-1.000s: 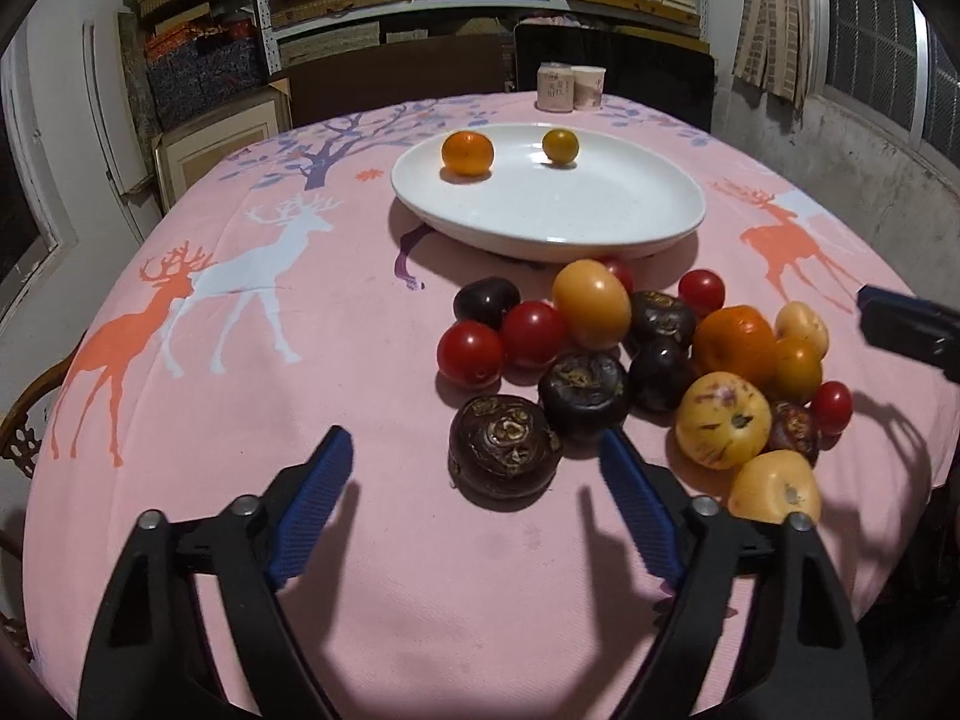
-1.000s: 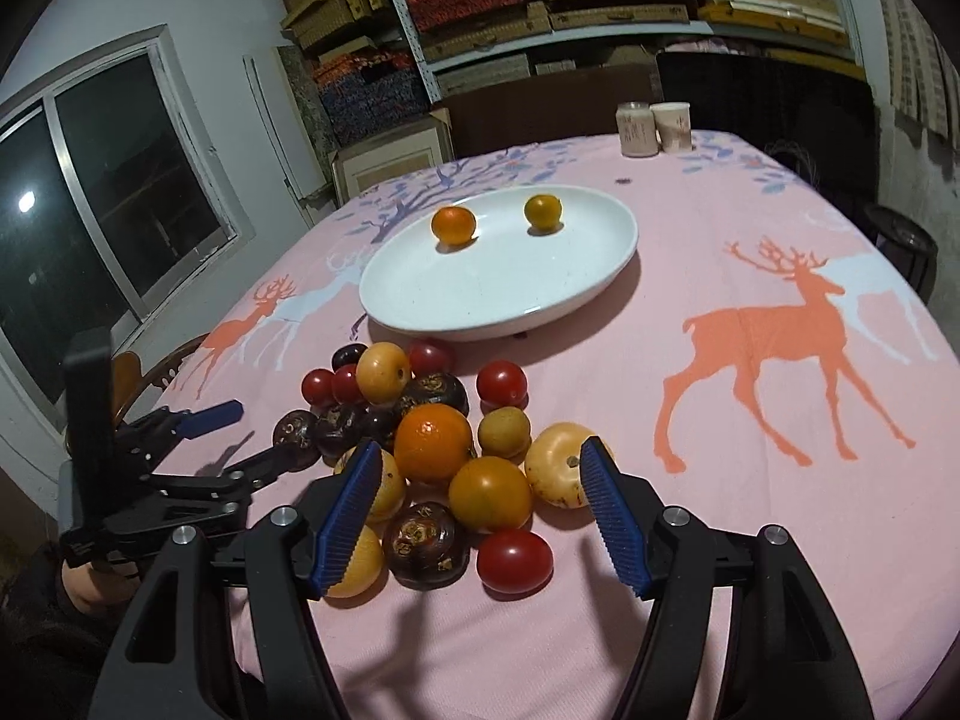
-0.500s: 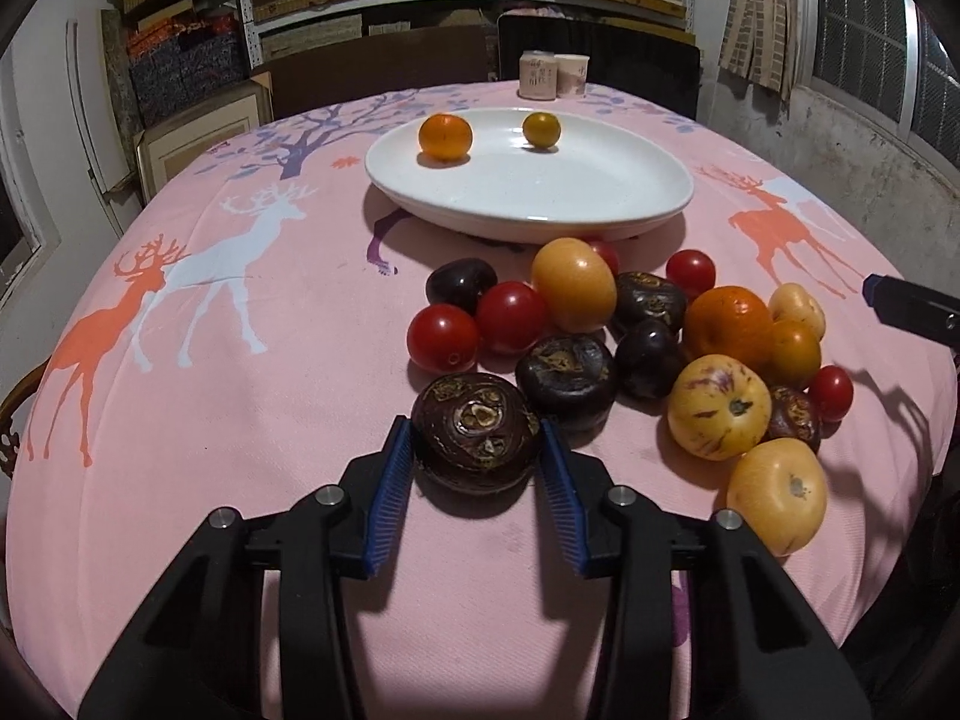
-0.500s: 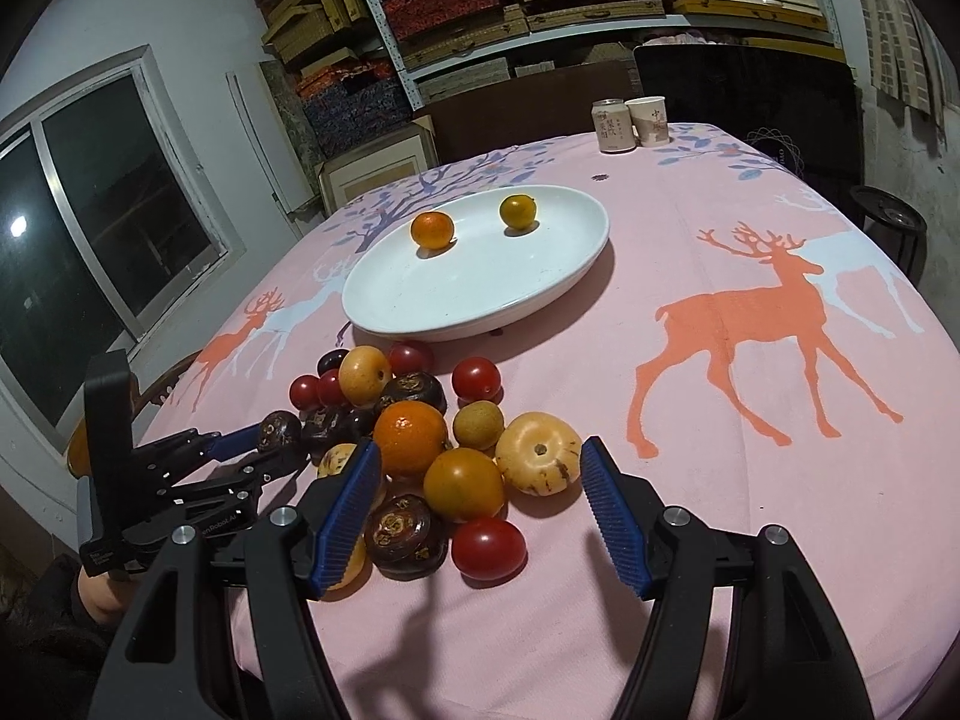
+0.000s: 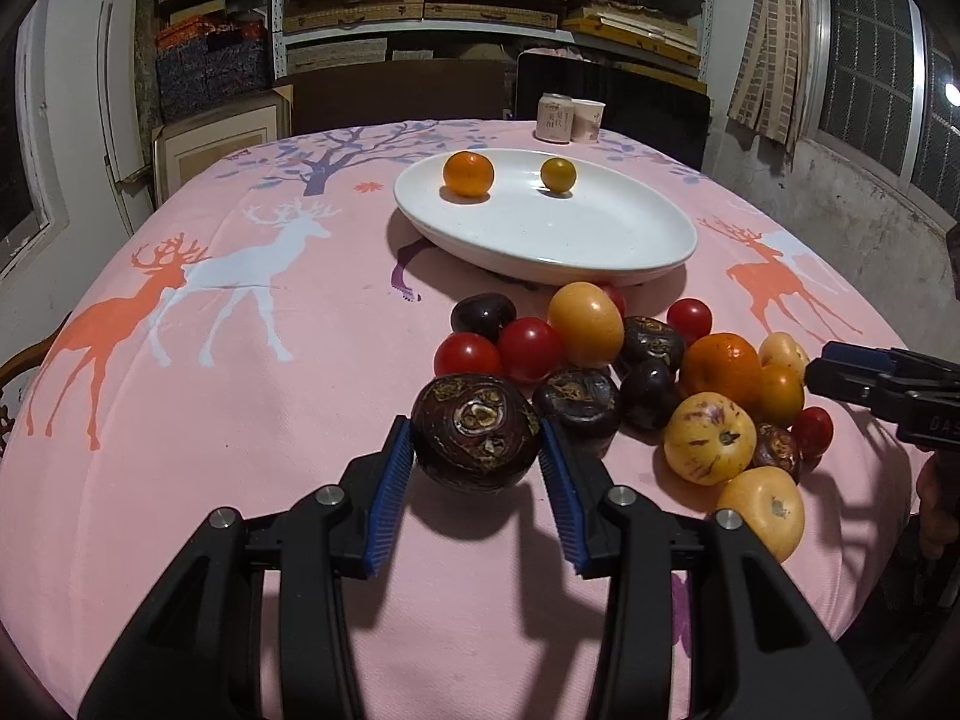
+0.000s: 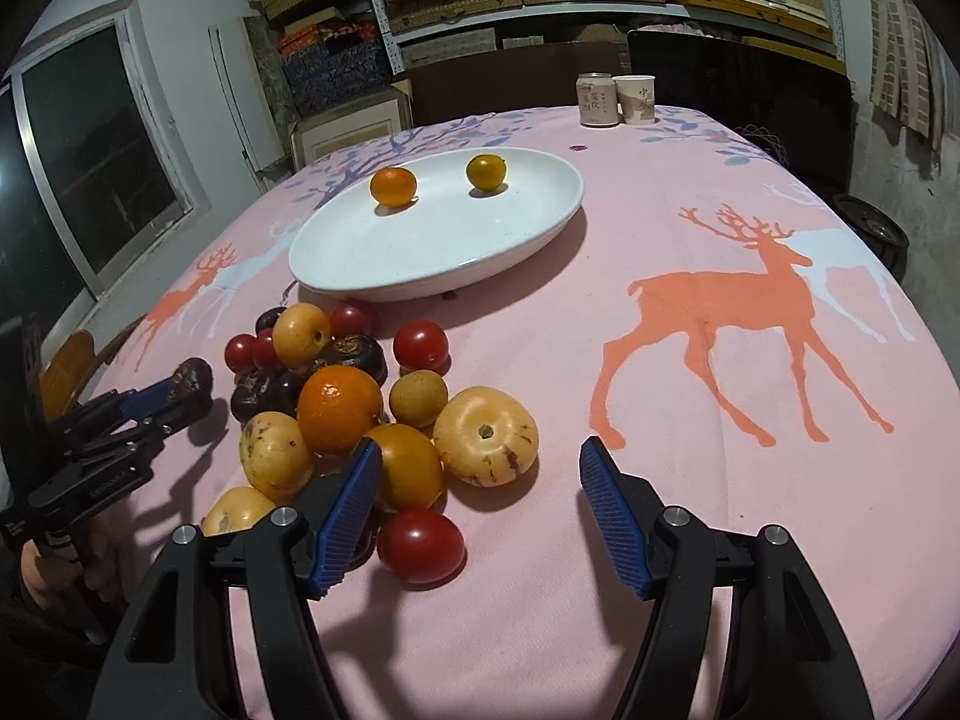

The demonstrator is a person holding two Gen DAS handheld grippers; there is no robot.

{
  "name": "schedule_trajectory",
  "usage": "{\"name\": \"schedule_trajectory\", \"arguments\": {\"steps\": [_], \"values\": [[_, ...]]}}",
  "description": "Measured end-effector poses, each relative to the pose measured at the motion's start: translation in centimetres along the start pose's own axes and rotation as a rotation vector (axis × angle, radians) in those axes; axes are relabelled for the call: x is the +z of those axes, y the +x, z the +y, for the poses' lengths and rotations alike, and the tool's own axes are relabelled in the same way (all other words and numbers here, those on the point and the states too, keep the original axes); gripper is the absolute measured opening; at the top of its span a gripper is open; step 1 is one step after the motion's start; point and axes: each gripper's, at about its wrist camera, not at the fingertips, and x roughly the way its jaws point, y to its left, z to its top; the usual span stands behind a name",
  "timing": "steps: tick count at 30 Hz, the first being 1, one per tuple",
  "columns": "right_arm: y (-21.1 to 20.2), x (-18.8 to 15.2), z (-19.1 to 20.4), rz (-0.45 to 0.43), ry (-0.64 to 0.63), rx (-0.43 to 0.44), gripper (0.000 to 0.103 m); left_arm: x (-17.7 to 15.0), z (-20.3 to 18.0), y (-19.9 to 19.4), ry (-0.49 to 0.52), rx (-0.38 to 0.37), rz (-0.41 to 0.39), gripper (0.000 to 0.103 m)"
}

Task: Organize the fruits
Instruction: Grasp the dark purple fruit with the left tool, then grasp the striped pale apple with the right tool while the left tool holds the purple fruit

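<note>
Left gripper [image 5: 477,459] pinches a dark fruit [image 5: 476,432] at the pile's edge; right gripper [image 6: 480,474] spread over bare tablecloth [image 6: 690,396].

The left claw [image 5: 477,450] grips a dark fruit [image 5: 476,432], seemingly lifted just off the tabletop [image 5: 240,396]. The plate [image 5: 600,240] holds two orange fruits [image 5: 468,174].

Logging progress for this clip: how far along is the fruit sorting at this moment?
Early stage. Done: two orange fruits already lie on the white plate. In hand: the left hand-held gripper is clamped on a dark brown fruit; the right hand-held gripper is open over the pile. Left: most of the pile remains on the tablecloth.
</note>
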Motion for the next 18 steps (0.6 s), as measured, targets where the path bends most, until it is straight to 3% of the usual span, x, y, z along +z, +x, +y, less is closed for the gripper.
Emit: {"name": "schedule_trajectory", "arguments": {"steps": [8,10,14,18], "values": [[2.2,0.8,-2.3,0.046,0.167,0.031,0.062,-0.1,-0.2,0.2,0.007,-0.001,0.007,0.042],[2.0,0.7,-2.0,0.045,0.130,0.026,0.061,-0.1,-0.2,0.2,0.008,0.000,0.007,0.042],[1.1,0.8,0.3,0.025,-0.074,-0.092,0.060,-0.2,-0.4,0.4,0.019,0.004,0.010,0.042],[1.2,1.5,0.3,0.076,-0.070,-0.086,0.056,-0.2,-0.5,0.5,0.017,0.008,0.012,0.042]]}}
